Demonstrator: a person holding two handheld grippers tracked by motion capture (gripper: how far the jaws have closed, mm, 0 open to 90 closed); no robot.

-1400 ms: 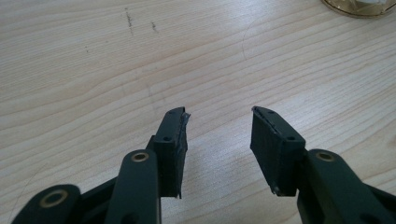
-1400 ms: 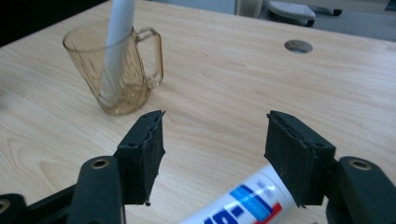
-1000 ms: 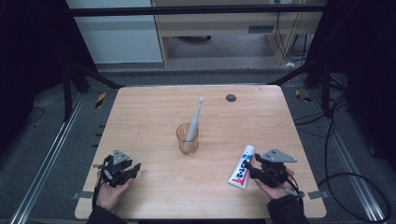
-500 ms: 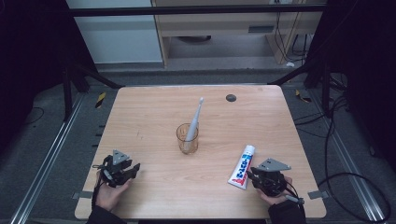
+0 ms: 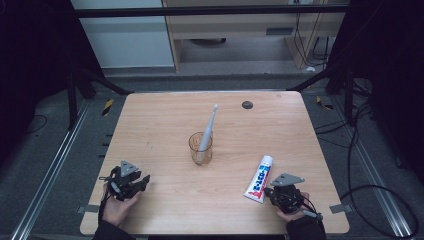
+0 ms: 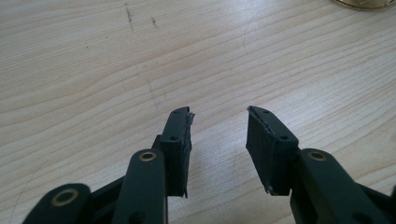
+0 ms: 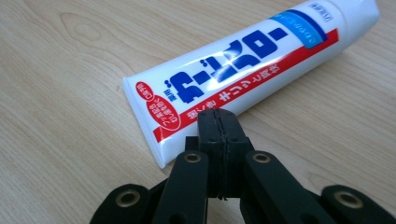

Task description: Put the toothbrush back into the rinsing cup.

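Lying flat on the wooden table (image 5: 165, 120), the toothpaste tube (image 5: 259, 178) sat near the front right corner, its white cap end pointing away from the person and its crimped end toward them. In the right gripper view the toothpaste tube (image 7: 243, 70) ran slantwise across the frame, red, blue and white printing facing up, and nothing pinched it. Just at the crimped end stood the right gripper (image 5: 278, 194); its two black jaws had just been closing and were pressed flat against each other with nothing between them. Seen along its own jaws, the right gripper (image 7: 218, 114) had its tips right at the tube's lower edge, though whether they touched the tube could not be told. A hand held that gripper from below, a grey three-cornered plate on top.

Farther out, near the middle of the table, a clear amber-tinted cup (image 5: 200, 148) stood upright with a white toothbrush (image 5: 208, 125) leaning in it, head up and tilted toward the far right. A small dark round mark (image 5: 247, 104) lay near the far edge.

Well apart, at the front left, the left gripper (image 5: 142, 180) rested in the other hand. Its jaws stood parted over bare wood, left gripper (image 6: 218, 114), holding nothing.
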